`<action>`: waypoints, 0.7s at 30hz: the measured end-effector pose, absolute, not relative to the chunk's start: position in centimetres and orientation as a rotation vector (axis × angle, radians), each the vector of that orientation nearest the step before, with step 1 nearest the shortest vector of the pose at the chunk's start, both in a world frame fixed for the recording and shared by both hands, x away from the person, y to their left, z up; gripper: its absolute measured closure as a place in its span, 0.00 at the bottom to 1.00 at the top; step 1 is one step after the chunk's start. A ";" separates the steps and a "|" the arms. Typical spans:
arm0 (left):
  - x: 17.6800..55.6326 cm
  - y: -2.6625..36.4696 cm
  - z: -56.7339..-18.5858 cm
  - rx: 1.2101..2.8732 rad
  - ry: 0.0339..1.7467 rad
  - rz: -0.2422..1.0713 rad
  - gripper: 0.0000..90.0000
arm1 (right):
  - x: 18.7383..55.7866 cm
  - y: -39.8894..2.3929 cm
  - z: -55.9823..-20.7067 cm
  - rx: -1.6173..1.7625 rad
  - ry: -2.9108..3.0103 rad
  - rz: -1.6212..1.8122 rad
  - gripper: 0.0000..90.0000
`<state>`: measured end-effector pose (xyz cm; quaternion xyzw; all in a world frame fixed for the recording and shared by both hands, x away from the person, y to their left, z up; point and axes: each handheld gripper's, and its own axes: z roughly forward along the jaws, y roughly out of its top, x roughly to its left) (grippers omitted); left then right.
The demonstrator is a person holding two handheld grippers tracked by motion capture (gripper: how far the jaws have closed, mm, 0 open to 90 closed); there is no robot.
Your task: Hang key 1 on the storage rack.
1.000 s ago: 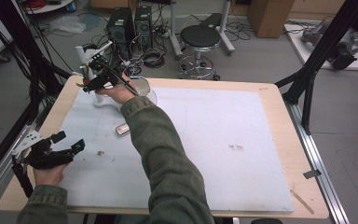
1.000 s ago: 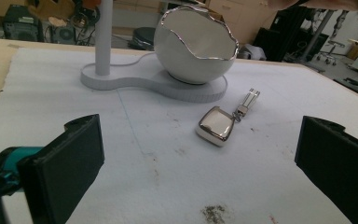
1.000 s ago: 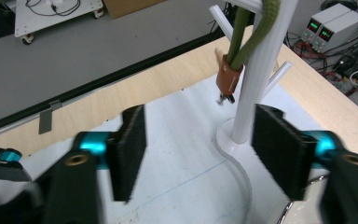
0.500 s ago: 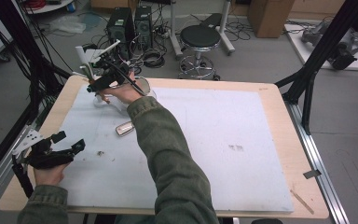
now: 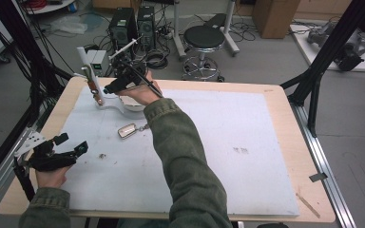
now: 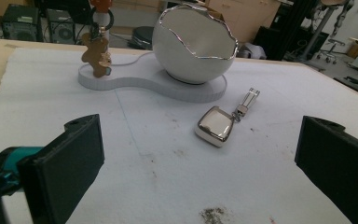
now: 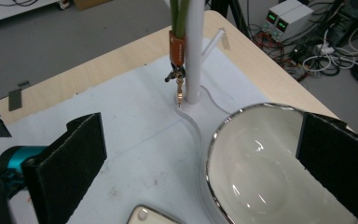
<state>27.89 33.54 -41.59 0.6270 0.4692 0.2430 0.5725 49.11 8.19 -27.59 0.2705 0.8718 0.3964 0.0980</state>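
Note:
A white stand (image 5: 91, 71) rises from a flat white base (image 6: 144, 79) at the table's far left. A brown bear-shaped keyring (image 6: 97, 55) hangs from it by an orange strap (image 7: 177, 46). On the same base sits a white bowl with a silver rim (image 7: 261, 158). A square silver key tag (image 5: 127, 130) lies on the mat in front of the bowl. My right gripper (image 5: 115, 81) hovers just right of the stand, above the bowl; its jaws have just opened and nothing is between them. My left gripper (image 5: 72, 143) rests open at the near left, its jaws pointing toward the tag.
A white foam mat (image 5: 247, 123) covers most of the wooden table (image 5: 285, 95). Small dark crumbs (image 6: 212, 214) lie on the mat near my left gripper. Black frame posts (image 5: 313, 80) stand at the table's sides; a stool (image 5: 204, 38) and computer boxes are beyond the far edge.
My right gripper has drawn back to the right from the stand and its jaws have spread. The left gripper has stayed where it was.

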 end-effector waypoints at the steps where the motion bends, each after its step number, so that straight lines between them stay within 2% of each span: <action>1: 27.9 33.5 -41.6 1.469 1.101 0.570 0.02 | 49.0 7.8 -27.6 0.802 2.575 1.176 0.01; 21: 28.0 33.4 -41.6 1.473 1.103 0.574 0.02 | 47.2 0.6 -28.1 0.865 2.479 1.191 0.01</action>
